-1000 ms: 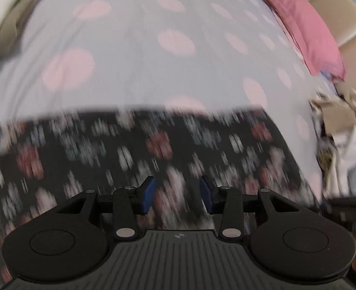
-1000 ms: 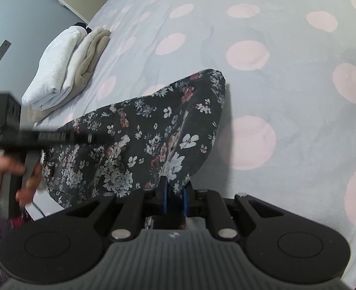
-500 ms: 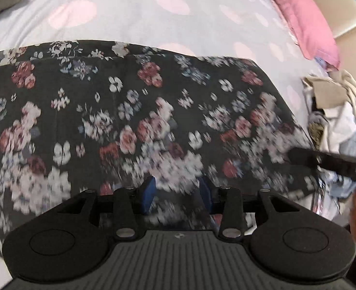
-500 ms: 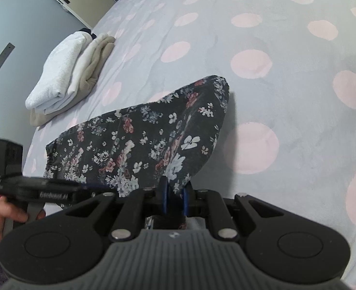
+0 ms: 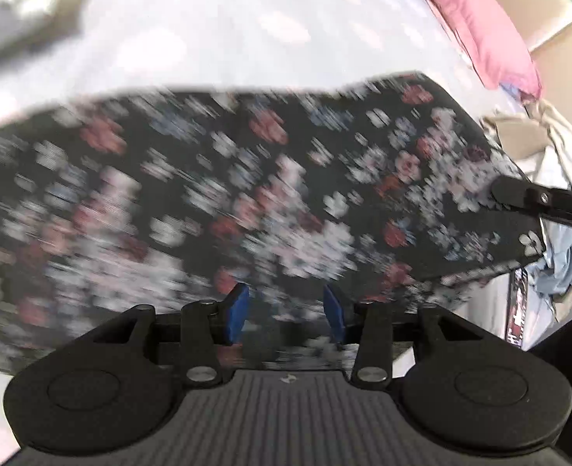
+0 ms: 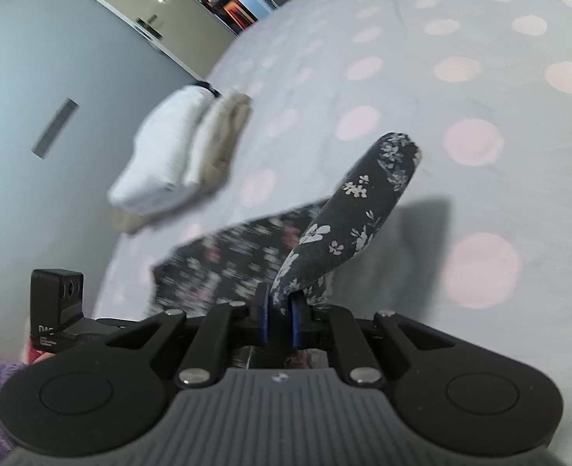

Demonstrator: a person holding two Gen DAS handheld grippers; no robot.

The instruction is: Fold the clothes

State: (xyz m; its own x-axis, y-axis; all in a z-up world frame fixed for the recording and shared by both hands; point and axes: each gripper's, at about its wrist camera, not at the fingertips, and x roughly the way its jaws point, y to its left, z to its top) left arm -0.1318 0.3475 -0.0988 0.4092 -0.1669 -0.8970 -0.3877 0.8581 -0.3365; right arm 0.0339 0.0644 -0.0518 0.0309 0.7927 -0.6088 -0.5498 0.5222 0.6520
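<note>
A dark floral garment lies spread over the bed, blurred in the left wrist view. My left gripper is open just above its near edge, blue pads apart, holding nothing. My right gripper is shut on an edge of the floral garment and lifts that part up off the bed, so the cloth rises in a curved flap. The right gripper also shows at the right of the left wrist view, at the garment's corner. The left gripper's body shows at the lower left of the right wrist view.
The bed has a grey cover with pink dots. A stack of folded white and beige clothes sits at its far left. A pink pillow and a heap of unfolded clothes lie at the right. A grey wall stands beyond.
My right gripper has raised its held edge higher, so the garment flap stands up. My left gripper has shifted over the garment, still open.
</note>
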